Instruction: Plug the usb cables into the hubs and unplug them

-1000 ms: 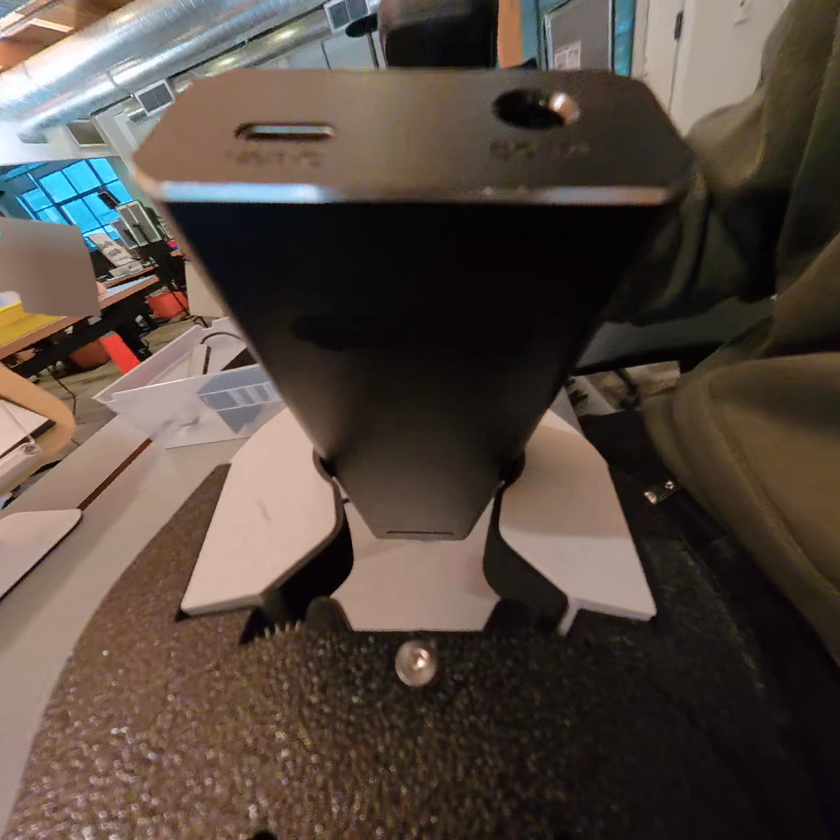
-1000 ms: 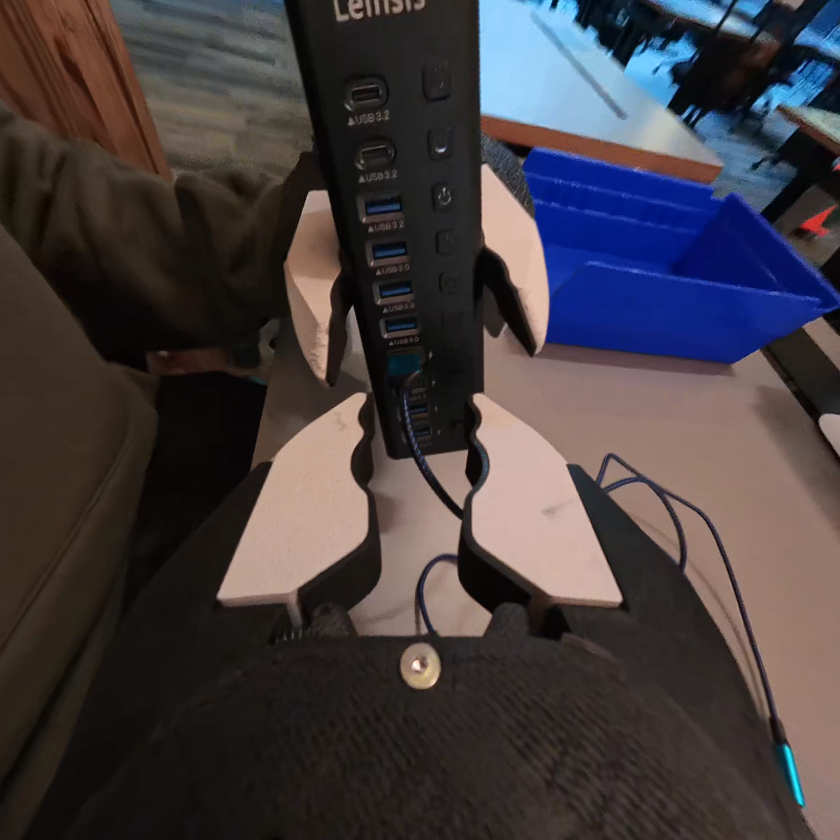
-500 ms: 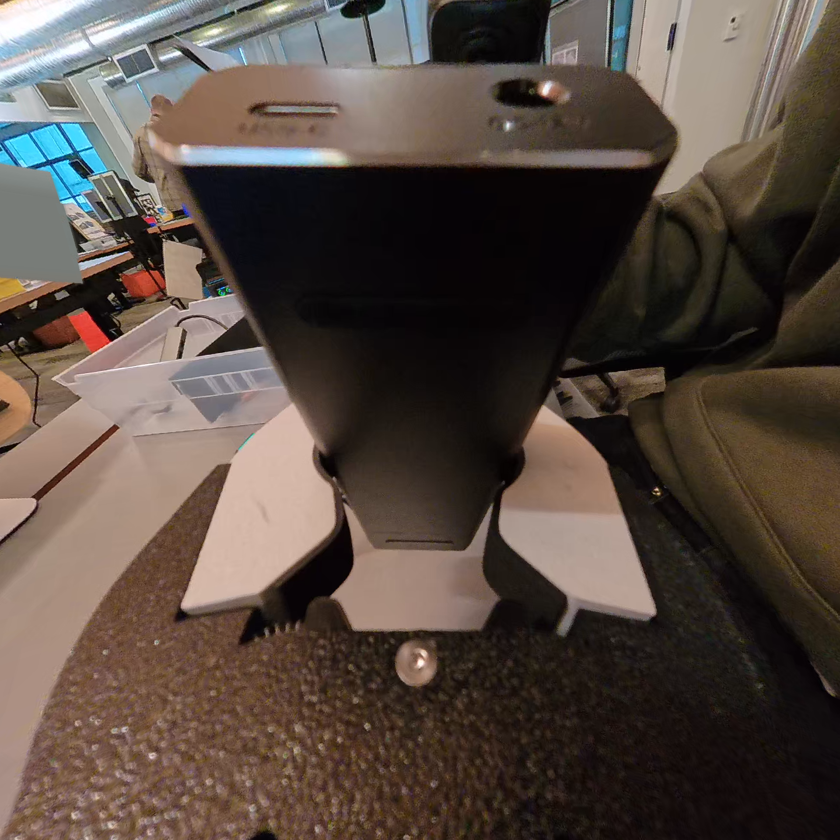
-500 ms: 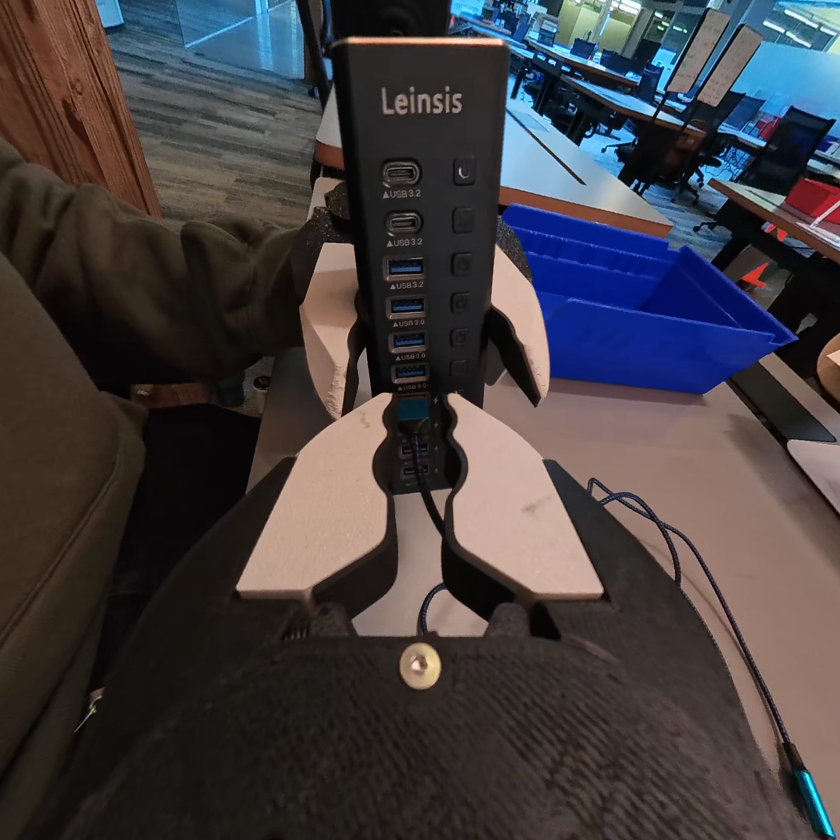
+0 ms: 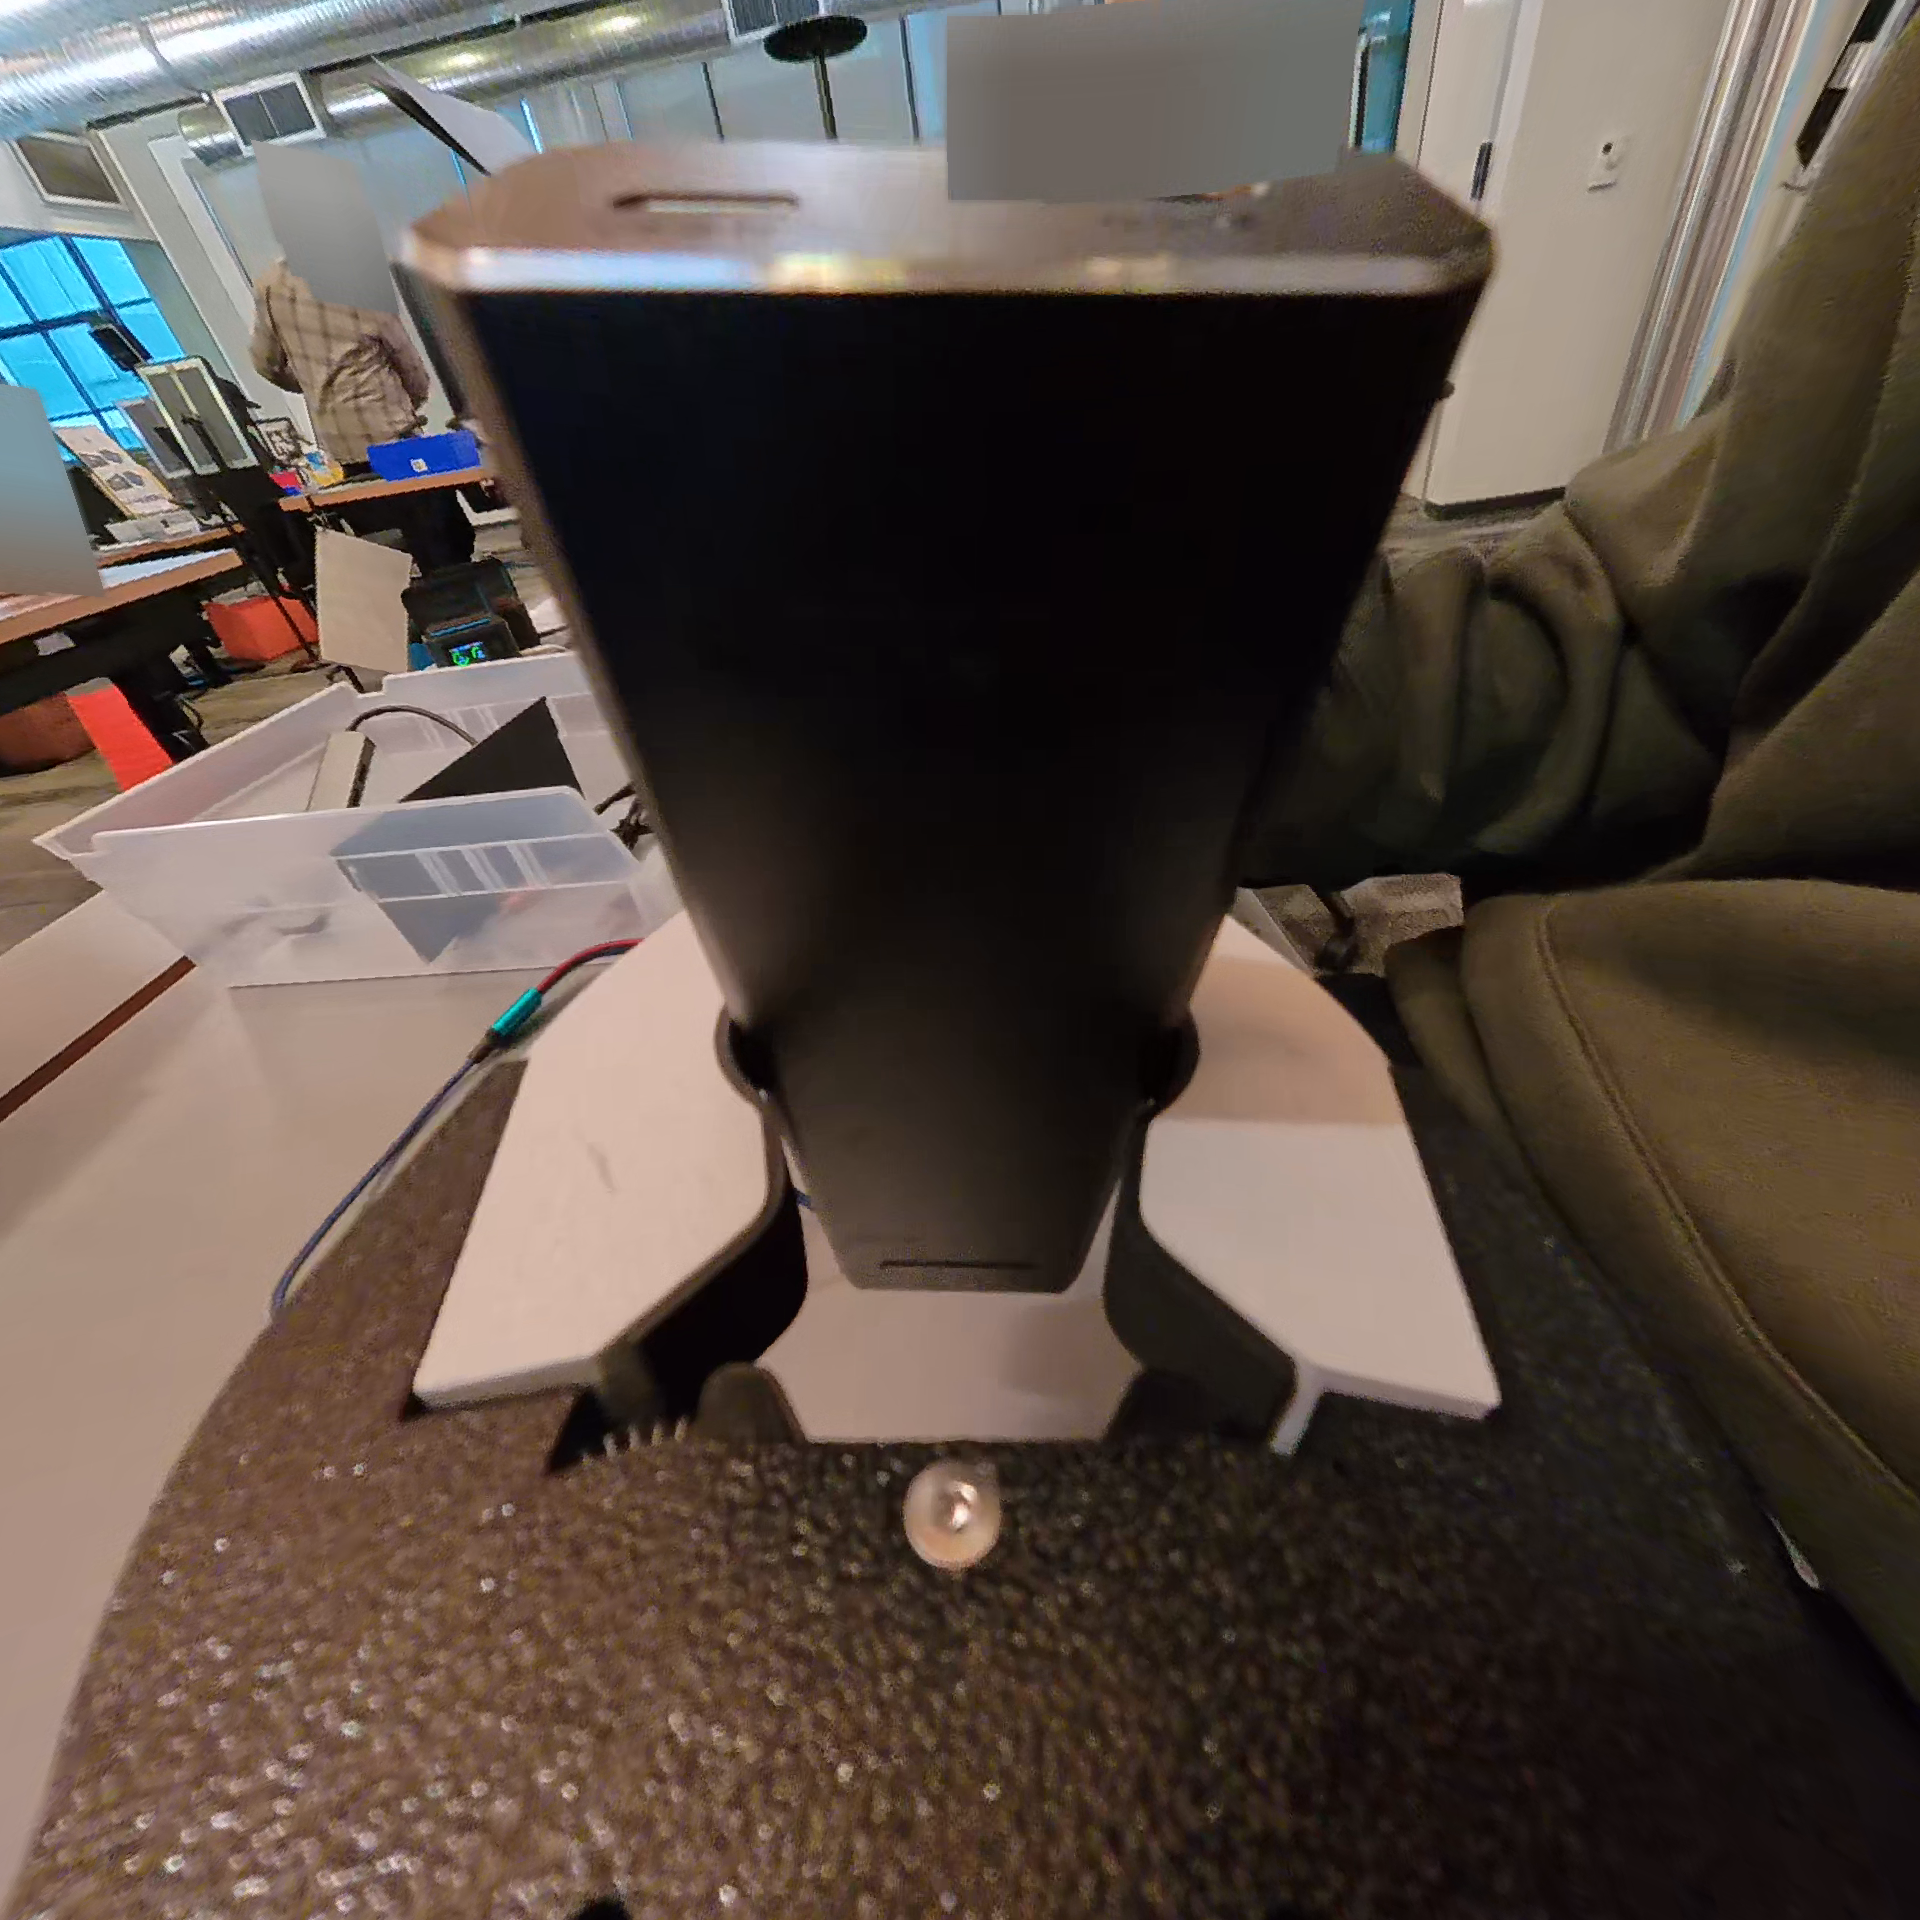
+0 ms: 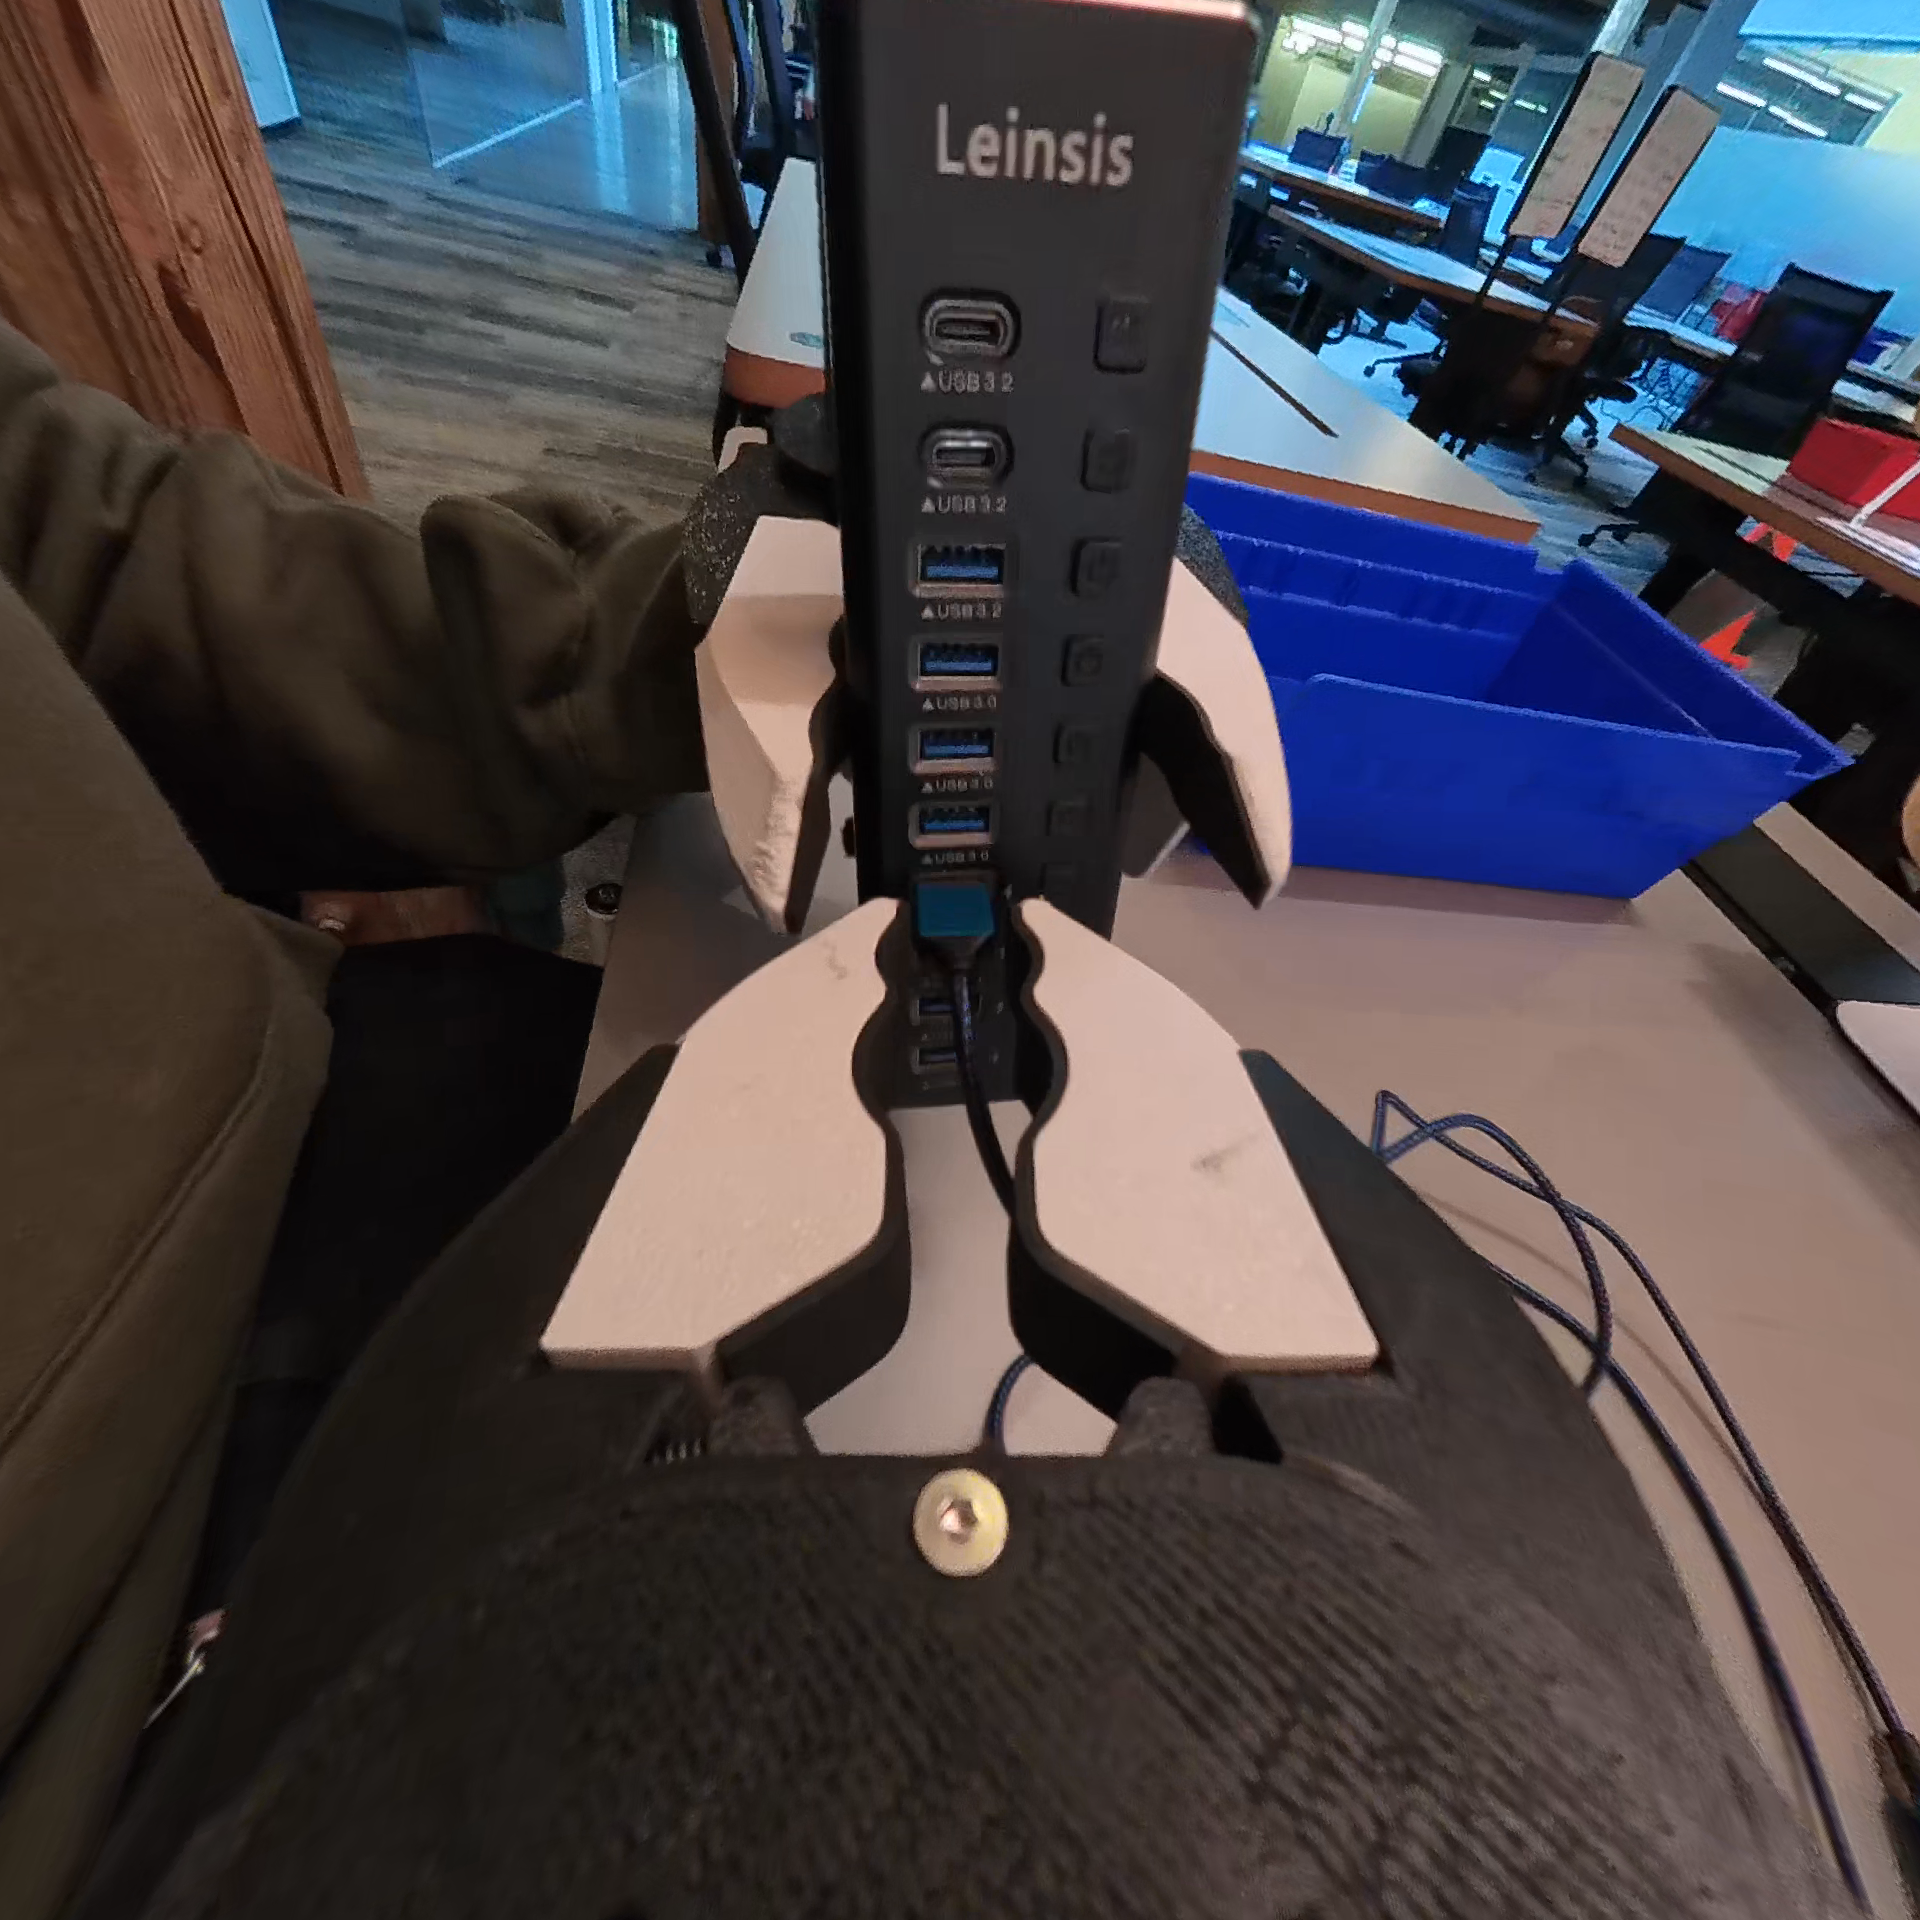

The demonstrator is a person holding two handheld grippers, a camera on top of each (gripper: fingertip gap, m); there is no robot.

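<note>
Above the grey worktop (image 6: 1455, 1039), the black hub (image 6: 1029, 468) stands upright, clamped near its lower end by the left hand-held gripper (image 5: 961, 1060), whose fingers press both of its narrow sides. It looks rigid, smooth-cased and fairly light, so that low side grip should steady it. The right hand-held gripper (image 6: 956, 925) is nearly closed, fingertips flanking the teal plug (image 6: 951, 914) seated in a lower port; whether they pinch it I cannot tell, and its stiff shell, not the limp braided cable (image 6: 1558, 1226), is the place to grip.

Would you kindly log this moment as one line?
left gripper: shut on tall black USB hub | right gripper: closing around teal USB plug | plug: seated in hub
</note>
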